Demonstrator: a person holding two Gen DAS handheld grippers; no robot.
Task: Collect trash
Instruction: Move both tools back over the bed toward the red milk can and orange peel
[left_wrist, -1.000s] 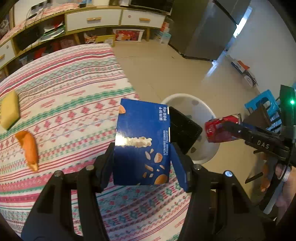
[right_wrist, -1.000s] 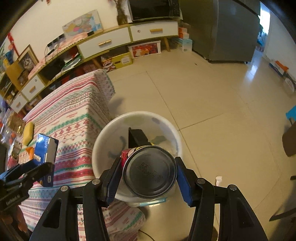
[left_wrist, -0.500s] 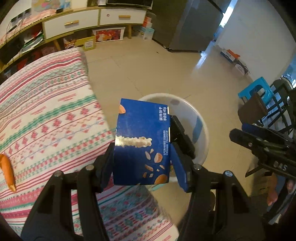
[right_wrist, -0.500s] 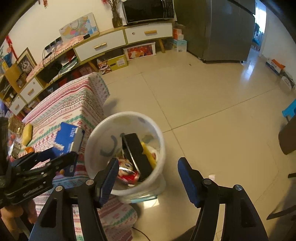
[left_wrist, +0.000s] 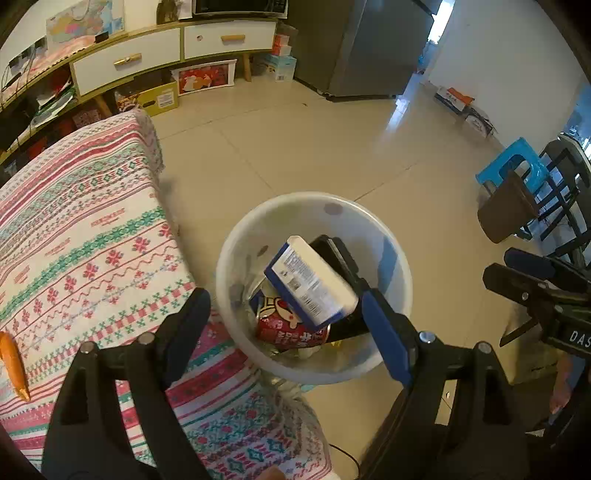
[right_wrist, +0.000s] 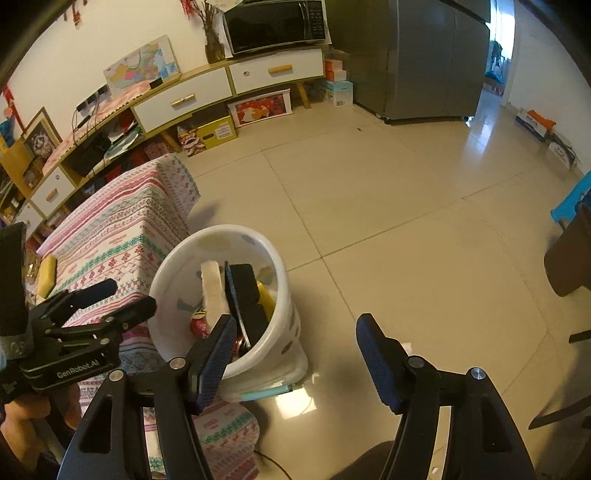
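Blue box (left_wrist: 308, 282) atop red can (left_wrist: 291, 334) only left view shows; both grippers released, empty.

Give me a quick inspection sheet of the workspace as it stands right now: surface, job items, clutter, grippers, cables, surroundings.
Surface: table under a patterned tablecloth, beside the bin.
Job's things: white bin on the floor holds the blue snack box, tilted on top of a red can, next to a black box.
Clutter: orange peel and a yellow item on the cloth.
Grippers: left gripper open above the bin, its jaws have just been opening, nothing between them; right gripper open, empty.
Cables: thin dark cable on the floor by the table.
Surroundings: TV cabinet, refrigerator, blue stool.
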